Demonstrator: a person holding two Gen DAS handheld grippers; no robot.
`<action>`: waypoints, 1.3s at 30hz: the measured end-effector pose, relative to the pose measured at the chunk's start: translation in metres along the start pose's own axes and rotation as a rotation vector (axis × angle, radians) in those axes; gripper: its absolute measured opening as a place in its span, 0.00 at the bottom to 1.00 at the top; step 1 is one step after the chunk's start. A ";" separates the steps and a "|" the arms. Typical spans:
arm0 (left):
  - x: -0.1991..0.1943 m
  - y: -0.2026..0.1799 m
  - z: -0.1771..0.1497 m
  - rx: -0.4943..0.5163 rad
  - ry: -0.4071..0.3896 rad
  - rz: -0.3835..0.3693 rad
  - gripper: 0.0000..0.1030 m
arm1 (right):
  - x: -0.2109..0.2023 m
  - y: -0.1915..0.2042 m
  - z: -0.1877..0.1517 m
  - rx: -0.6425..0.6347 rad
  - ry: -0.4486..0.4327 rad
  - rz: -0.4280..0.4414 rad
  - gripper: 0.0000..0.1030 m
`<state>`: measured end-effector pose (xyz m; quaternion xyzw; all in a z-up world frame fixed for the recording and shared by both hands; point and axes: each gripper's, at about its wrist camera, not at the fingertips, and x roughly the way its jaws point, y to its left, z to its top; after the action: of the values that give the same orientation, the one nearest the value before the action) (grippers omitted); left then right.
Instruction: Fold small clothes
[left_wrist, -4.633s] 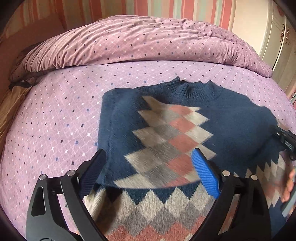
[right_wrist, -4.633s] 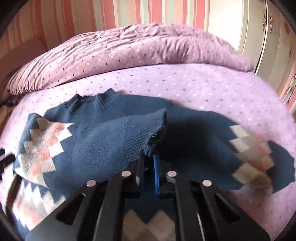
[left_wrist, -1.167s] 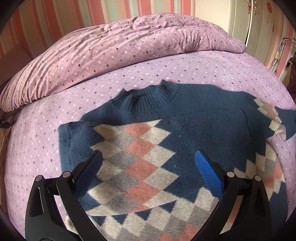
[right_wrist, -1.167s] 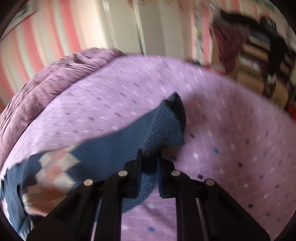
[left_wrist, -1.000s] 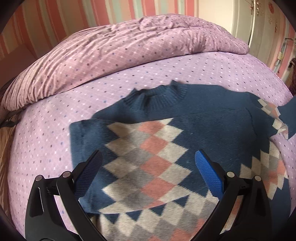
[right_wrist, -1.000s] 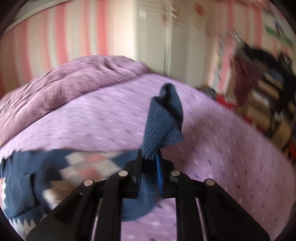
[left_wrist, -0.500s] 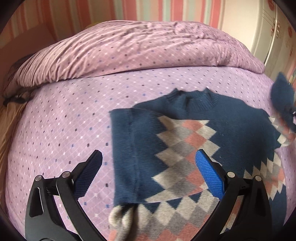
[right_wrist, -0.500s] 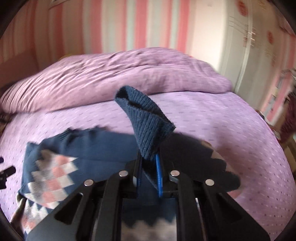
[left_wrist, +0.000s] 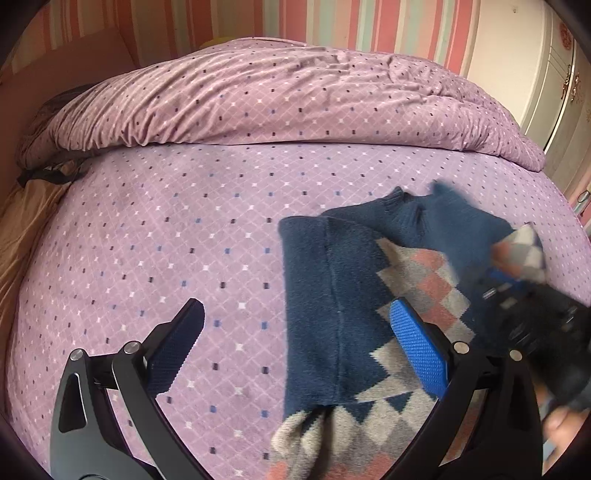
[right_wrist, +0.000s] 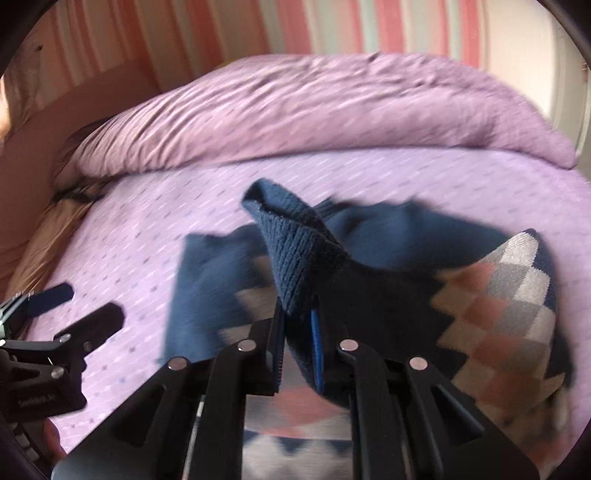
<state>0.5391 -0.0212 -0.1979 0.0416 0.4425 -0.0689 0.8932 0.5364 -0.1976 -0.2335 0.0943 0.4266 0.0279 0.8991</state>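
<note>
A navy sweater (left_wrist: 332, 288) with a grey and pink diamond pattern lies on the purple bed (left_wrist: 166, 229), its left side folded in. My left gripper (left_wrist: 295, 350) is open and empty, low over the sweater's left edge. My right gripper (right_wrist: 297, 325) is shut on the sweater's right sleeve cuff (right_wrist: 295, 254) and holds it lifted over the sweater body (right_wrist: 207, 280). The right gripper also shows blurred in the left wrist view (left_wrist: 517, 295), and the left gripper shows in the right wrist view (right_wrist: 74, 310).
A rolled purple duvet (left_wrist: 288, 99) lies across the back of the bed. A striped wall (left_wrist: 369, 22) stands behind it and a white wardrobe (left_wrist: 554, 81) at the right. A brown cloth (left_wrist: 26, 221) lies at the bed's left edge.
My right gripper has carried the sleeve cuff leftward, over the sweater body. My left gripper has drifted left, so the sweater sits further right in its view.
</note>
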 end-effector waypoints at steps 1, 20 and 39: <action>0.000 0.004 -0.001 0.001 -0.002 0.007 0.97 | 0.010 0.010 -0.005 -0.006 0.020 0.006 0.12; 0.008 0.017 -0.012 -0.065 0.031 -0.014 0.97 | 0.022 0.000 -0.027 -0.007 0.091 0.077 0.67; 0.088 -0.064 -0.031 -0.282 0.135 -0.280 0.43 | -0.033 -0.124 -0.053 0.026 0.056 -0.145 0.74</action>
<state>0.5574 -0.0879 -0.2878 -0.1413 0.5082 -0.1270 0.8400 0.4709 -0.3157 -0.2653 0.0739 0.4575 -0.0403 0.8852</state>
